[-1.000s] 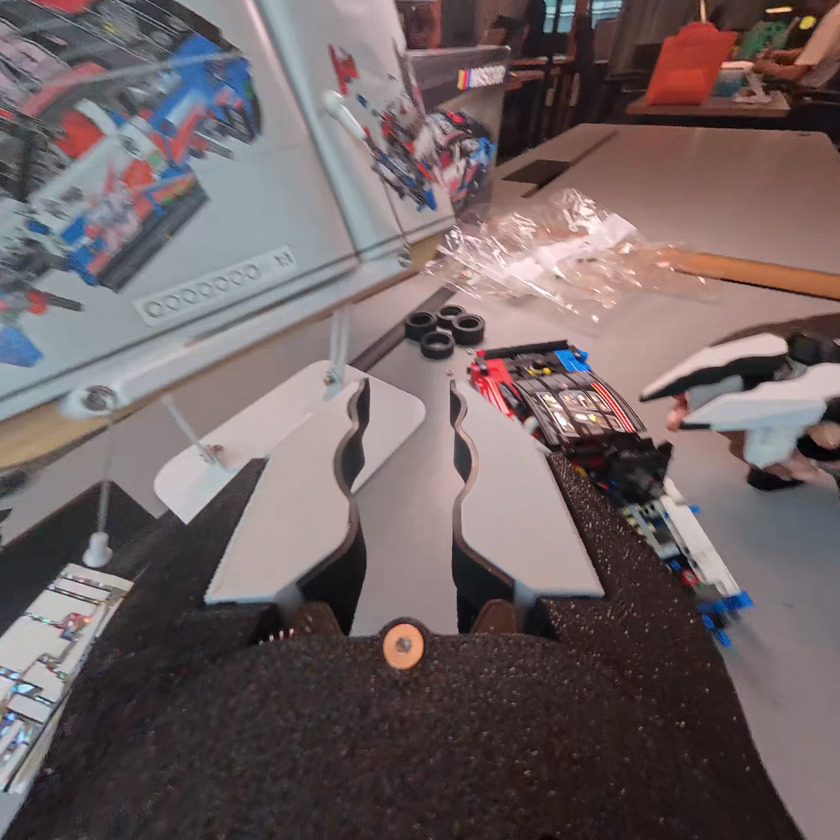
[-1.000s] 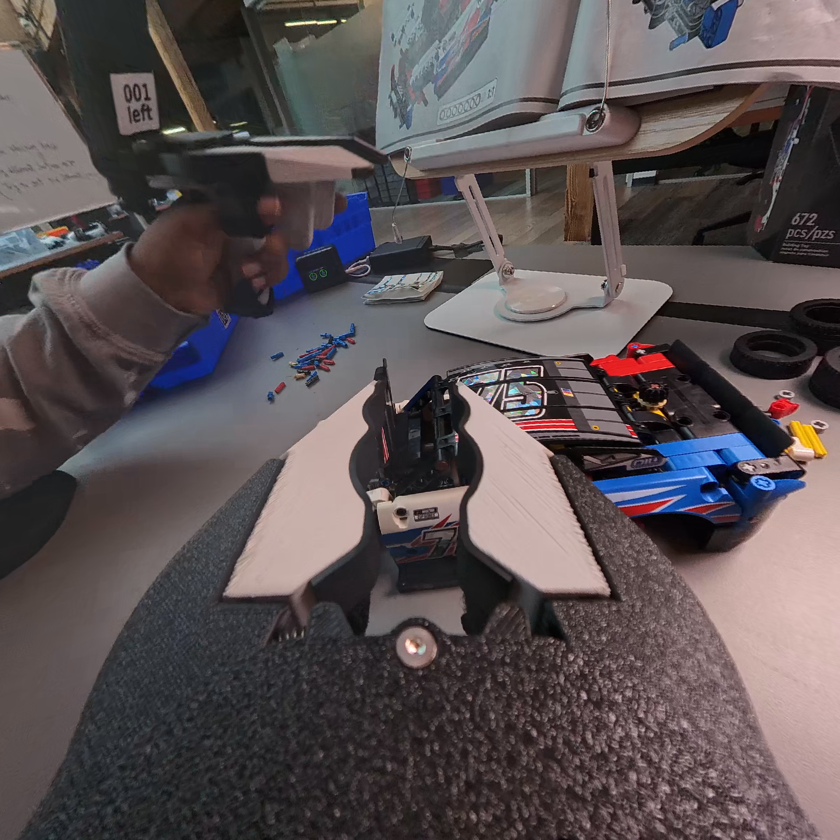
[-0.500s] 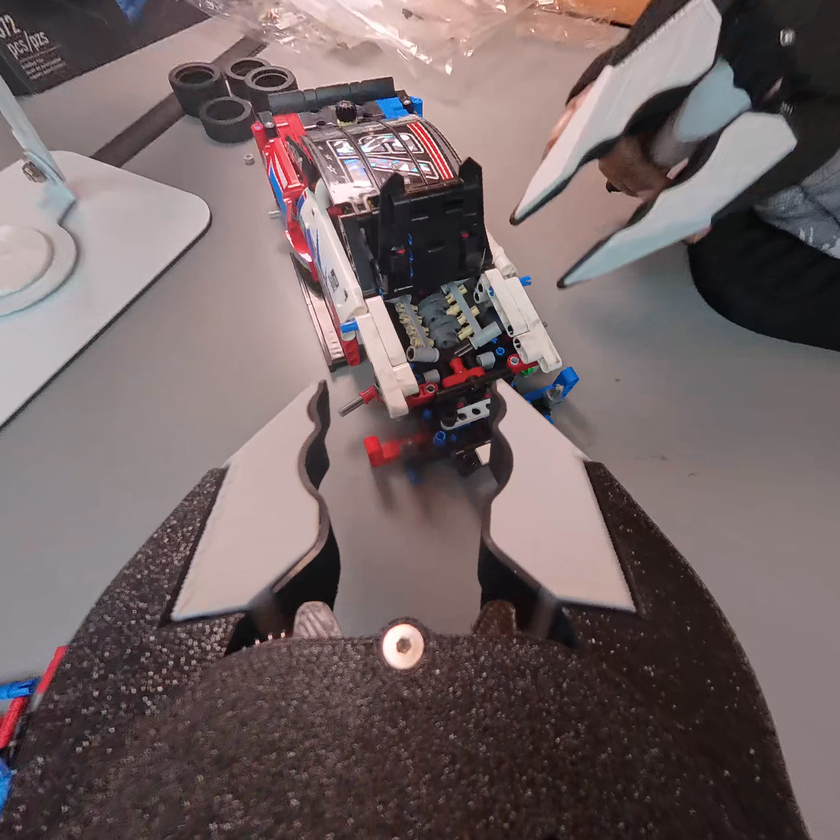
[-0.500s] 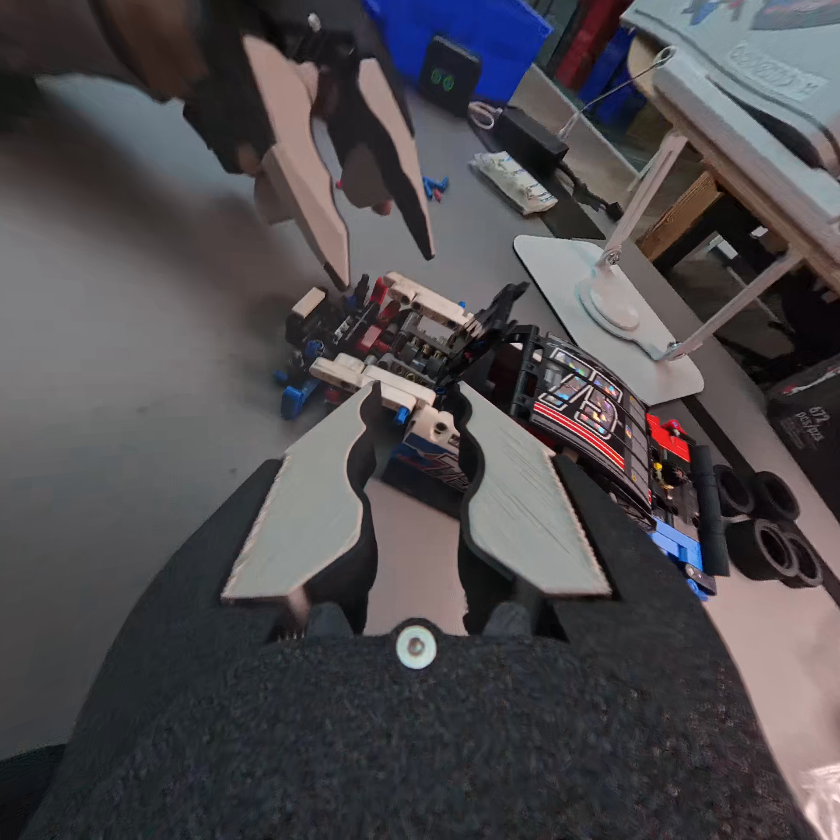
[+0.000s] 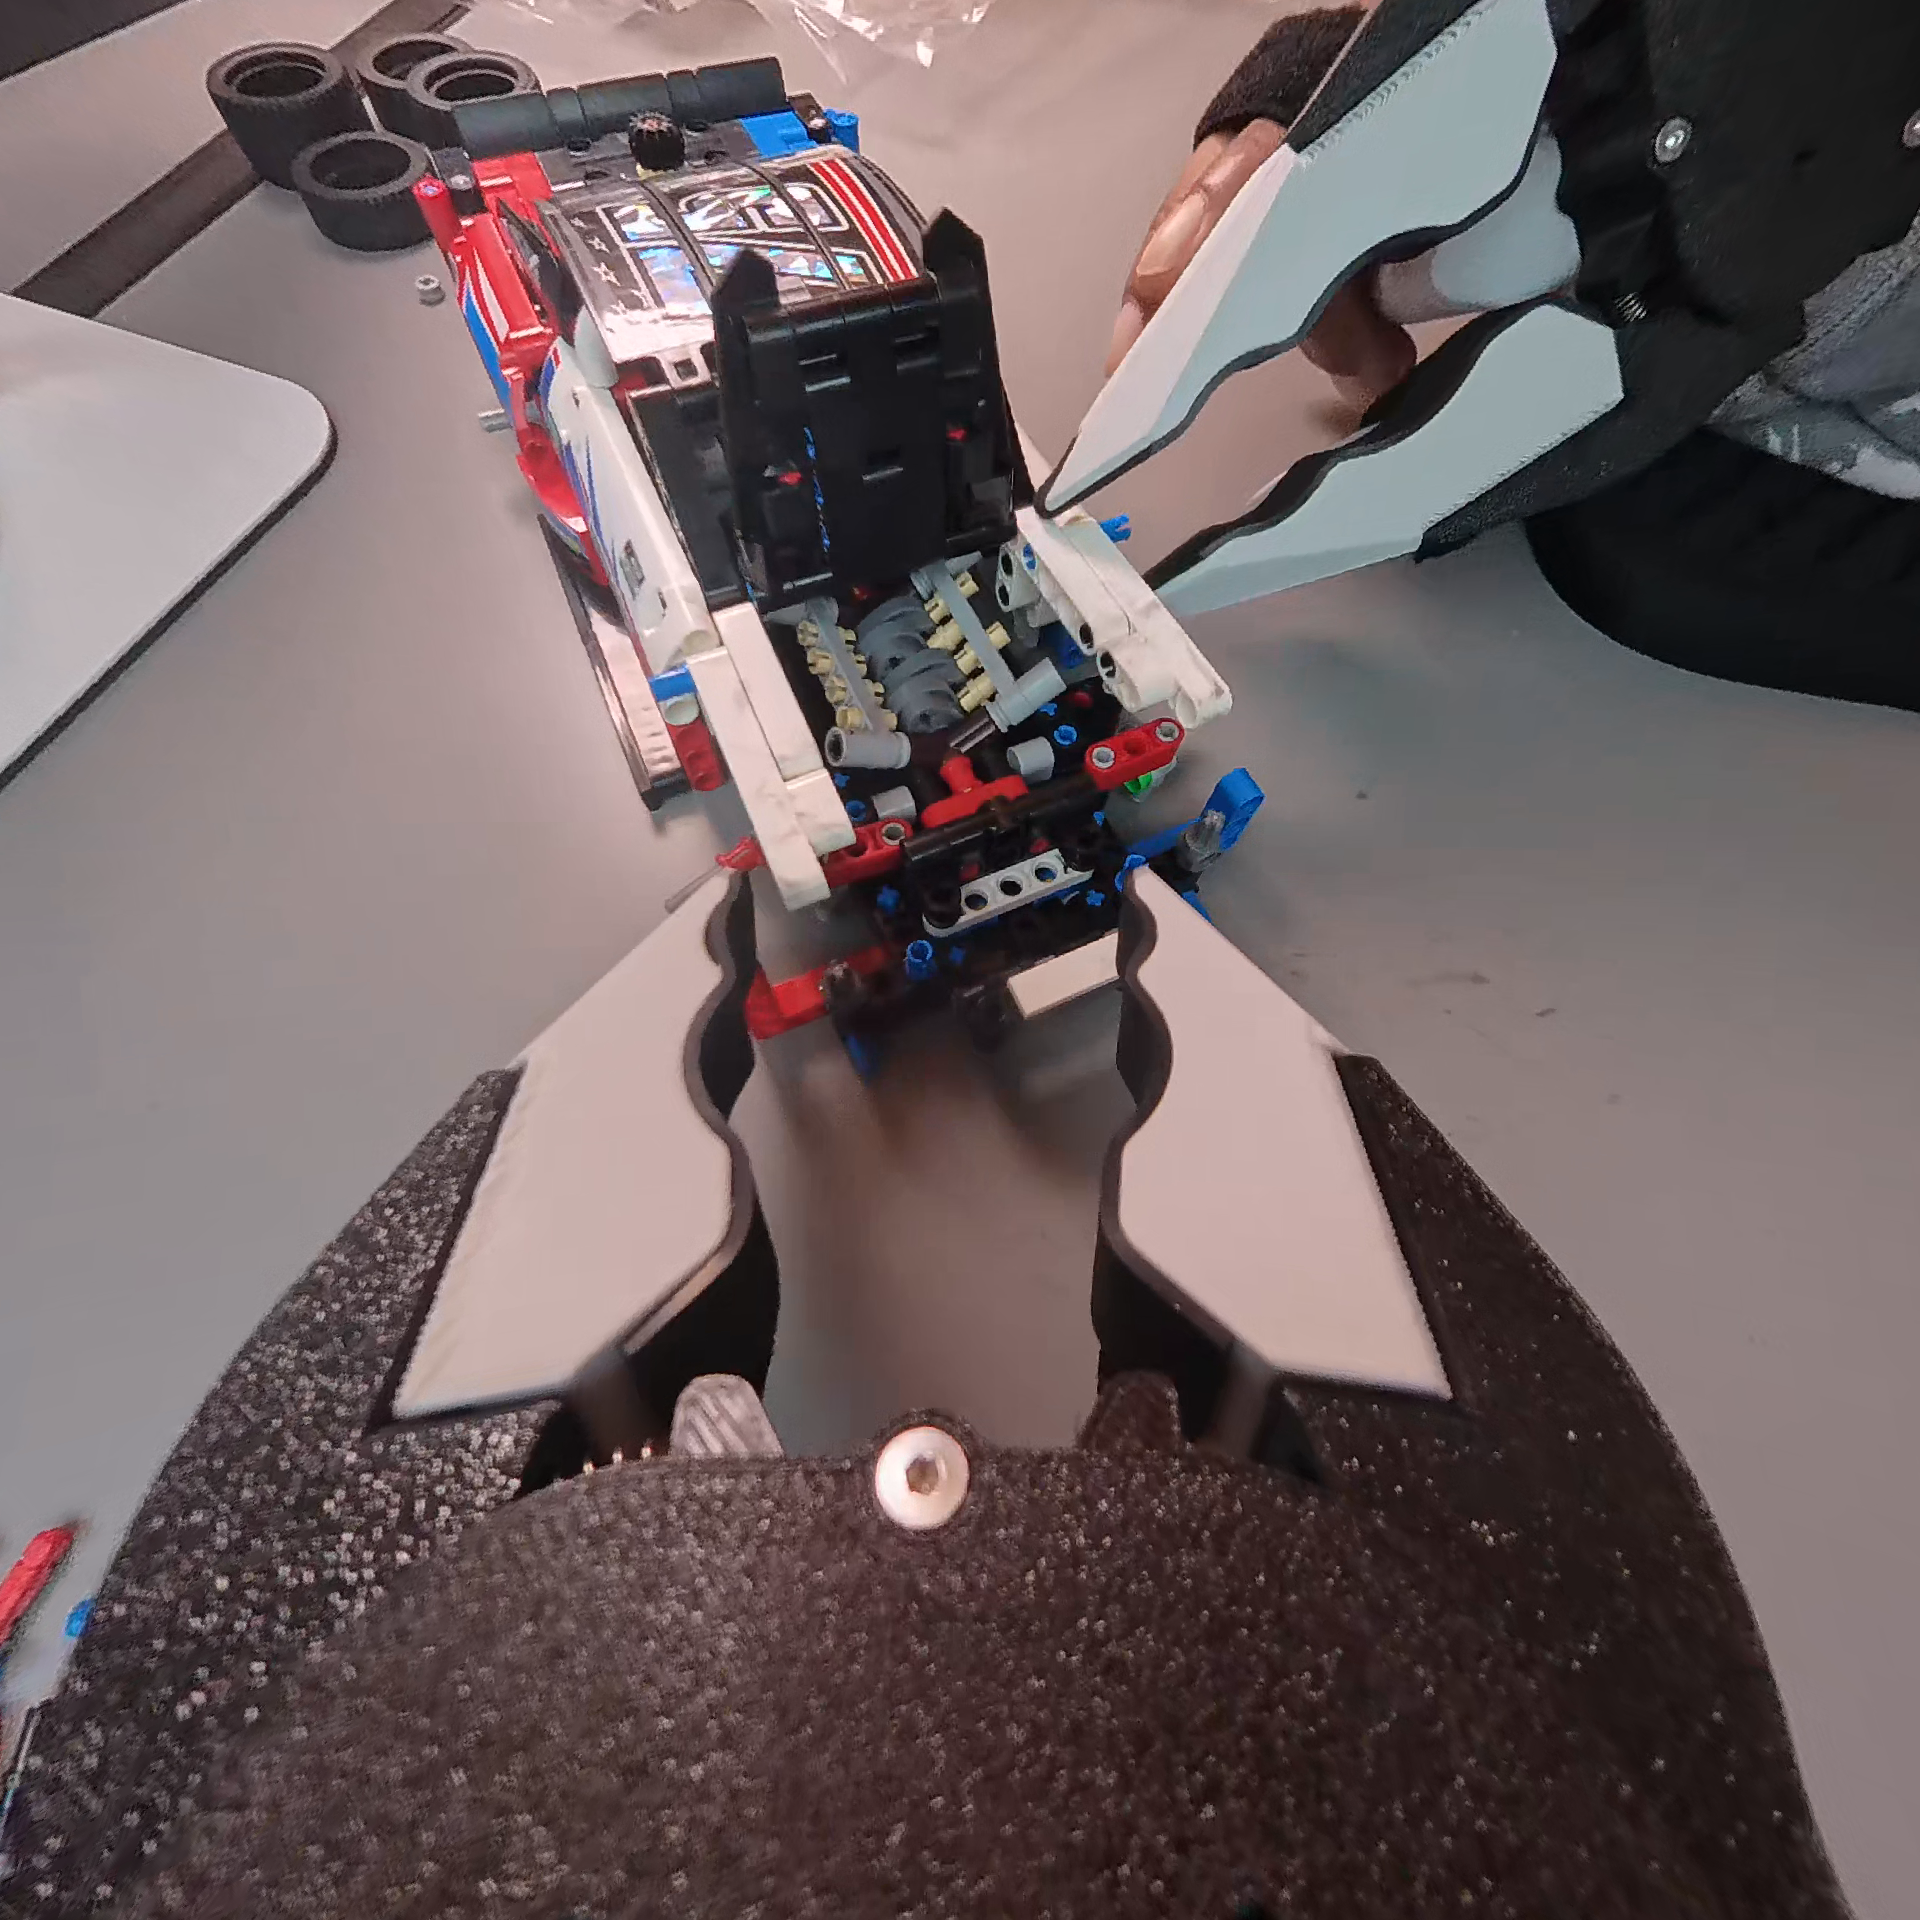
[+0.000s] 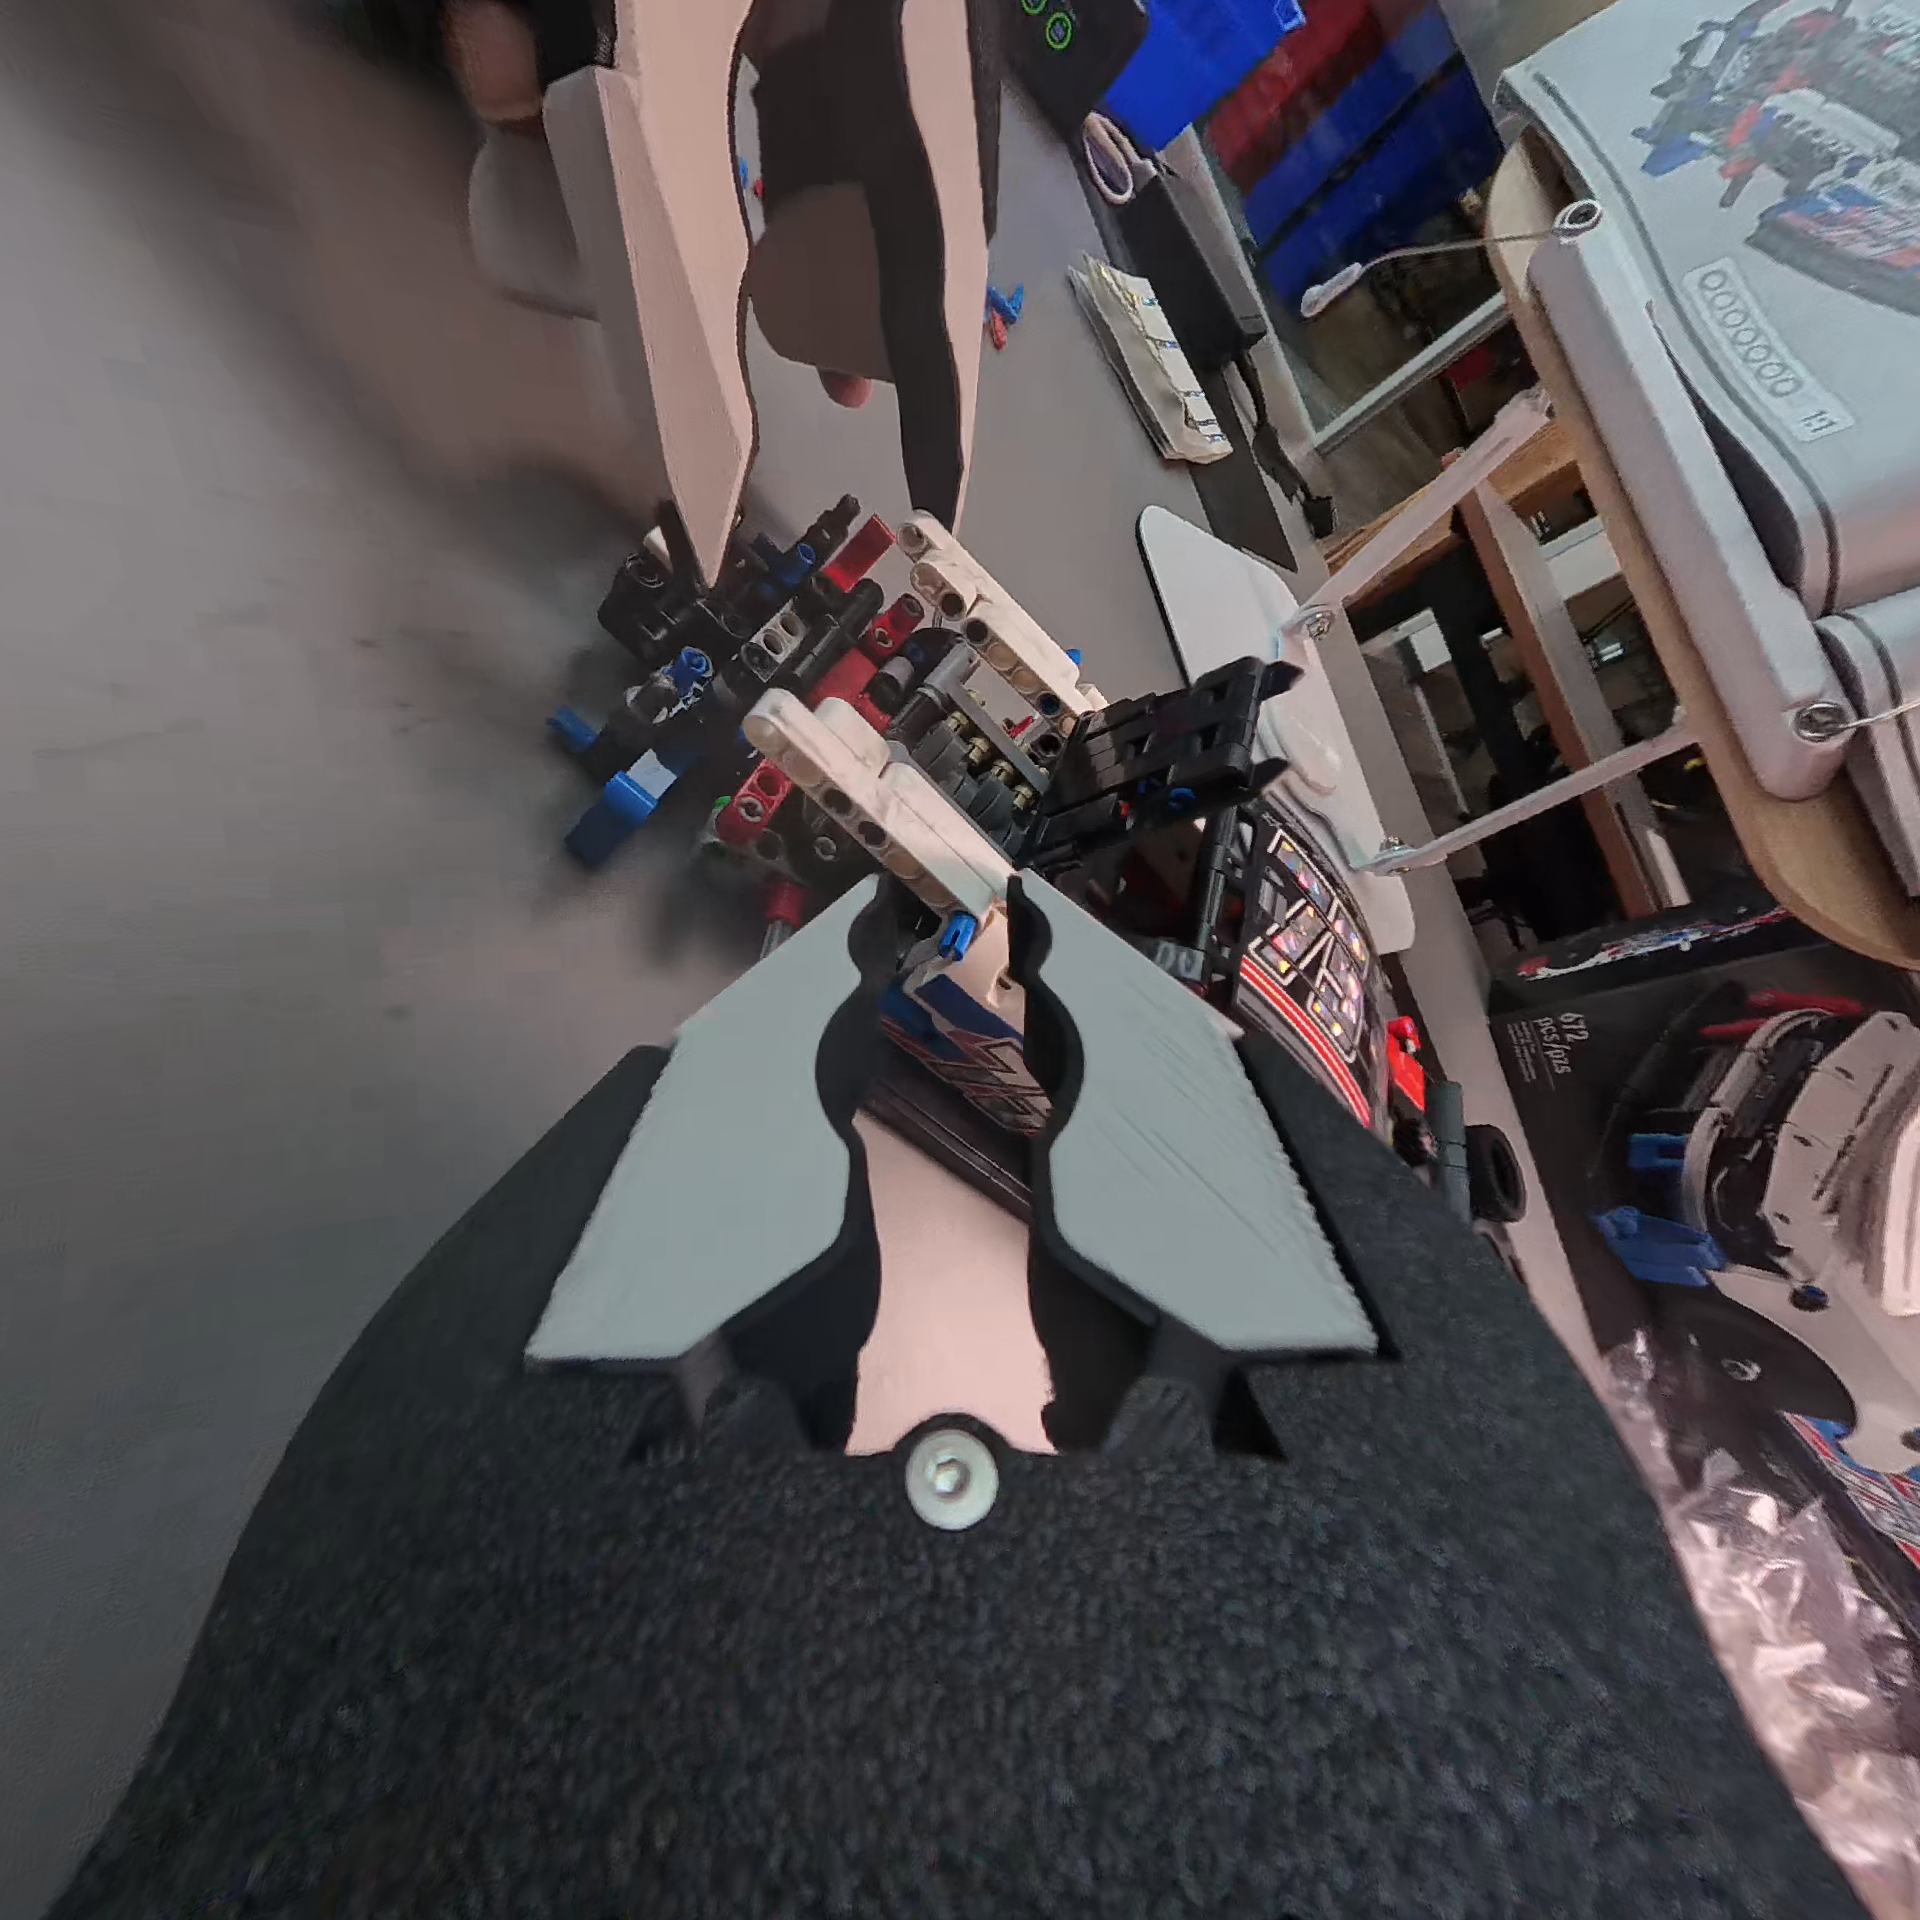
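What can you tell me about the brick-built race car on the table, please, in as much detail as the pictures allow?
The brick-built race car is a partly finished plastic model lying on the grey table with no wheels fitted. Its roof is black with shiny stickers and red stripes, the sides white, red and blue. The black hood panel stands tilted up, exposing grey engine pistons. The open left gripper straddles its front end; the open right gripper closes in around the white side beam.

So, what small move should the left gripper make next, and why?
Probably close the left gripper on the front end of the brick car. Its open fingers flank the bare front frame, and the open right gripper straddles the white side beam, so nothing grips the car.
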`<move>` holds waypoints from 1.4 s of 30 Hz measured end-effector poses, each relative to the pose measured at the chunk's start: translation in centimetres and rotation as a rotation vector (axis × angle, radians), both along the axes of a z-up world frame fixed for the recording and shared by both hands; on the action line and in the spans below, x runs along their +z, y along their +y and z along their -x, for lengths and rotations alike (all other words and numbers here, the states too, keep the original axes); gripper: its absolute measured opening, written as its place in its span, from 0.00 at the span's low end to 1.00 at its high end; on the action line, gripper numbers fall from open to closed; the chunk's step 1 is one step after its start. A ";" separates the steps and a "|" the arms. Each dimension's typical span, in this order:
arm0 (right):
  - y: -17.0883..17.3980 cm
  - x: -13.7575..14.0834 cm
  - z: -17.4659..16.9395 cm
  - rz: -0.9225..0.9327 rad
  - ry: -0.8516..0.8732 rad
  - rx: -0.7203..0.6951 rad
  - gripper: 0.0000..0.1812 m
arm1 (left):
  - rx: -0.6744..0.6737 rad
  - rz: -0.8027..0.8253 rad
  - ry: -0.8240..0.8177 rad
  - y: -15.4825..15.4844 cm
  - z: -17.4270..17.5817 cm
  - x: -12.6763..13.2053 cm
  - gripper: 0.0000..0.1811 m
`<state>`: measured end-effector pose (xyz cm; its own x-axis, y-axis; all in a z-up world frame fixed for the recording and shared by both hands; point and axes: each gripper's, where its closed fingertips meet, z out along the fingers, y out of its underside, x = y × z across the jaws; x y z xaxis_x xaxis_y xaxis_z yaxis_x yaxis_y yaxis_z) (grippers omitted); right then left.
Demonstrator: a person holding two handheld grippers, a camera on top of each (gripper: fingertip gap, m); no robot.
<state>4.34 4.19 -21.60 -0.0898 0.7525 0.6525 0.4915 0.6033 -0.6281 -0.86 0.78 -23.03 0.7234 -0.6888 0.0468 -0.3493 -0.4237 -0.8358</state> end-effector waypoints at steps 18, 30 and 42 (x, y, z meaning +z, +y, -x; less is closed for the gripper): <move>-0.3 0.0 -0.4 0.268 0.062 -0.008 0.12 | 0.000 -0.015 -0.039 -0.2 -0.2 0.5 0.36; -1.6 -0.1 -0.4 -0.122 -0.001 0.060 0.12 | 0.014 -0.082 -0.003 0.1 -0.2 1.1 0.35; -1.1 0.1 0.1 -0.364 0.020 0.092 0.06 | -0.115 -0.447 0.361 0.5 -2.2 2.2 0.19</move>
<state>4.21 3.04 -21.49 -0.1305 0.4608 0.8779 0.4150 0.8296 -0.3737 1.32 1.26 -20.79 0.5590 -0.6597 -0.5023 -0.6683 0.0002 -0.7439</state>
